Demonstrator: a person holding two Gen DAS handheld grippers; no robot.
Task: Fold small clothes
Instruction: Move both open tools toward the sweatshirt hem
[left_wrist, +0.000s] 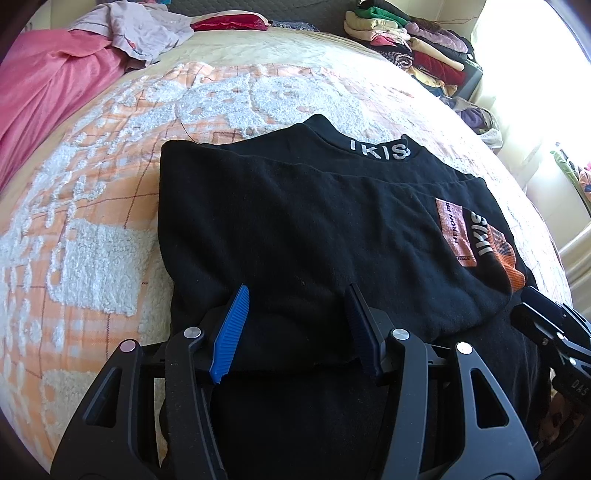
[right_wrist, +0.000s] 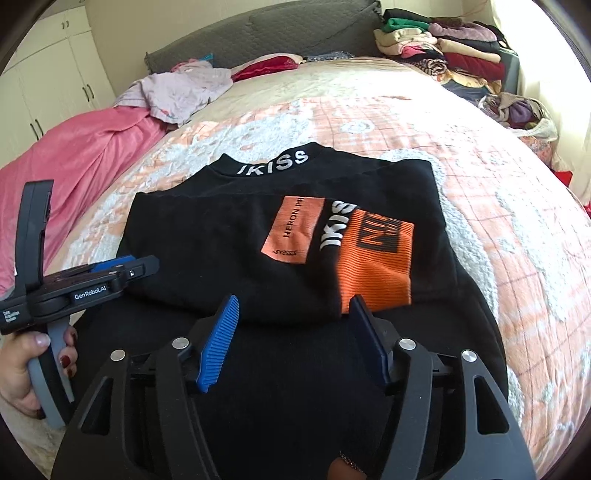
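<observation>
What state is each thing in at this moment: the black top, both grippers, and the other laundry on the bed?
Black top: flat on the bed, folded over, collar away from the cameras.
Left gripper: open, fingers over the top's near fold.
Right gripper: open, nothing held.
Pink garment: crumpled, unfolded.
Lilac garment: crumpled, unfolded.
Clothes stack: folded, piled.

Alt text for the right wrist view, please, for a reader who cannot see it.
A black sweatshirt with orange patches, partly folded, lies on a patterned bedspread. The right hand-held gripper sits over its near edge, jaws open and empty. The left hand-held gripper is at its left side.
</observation>
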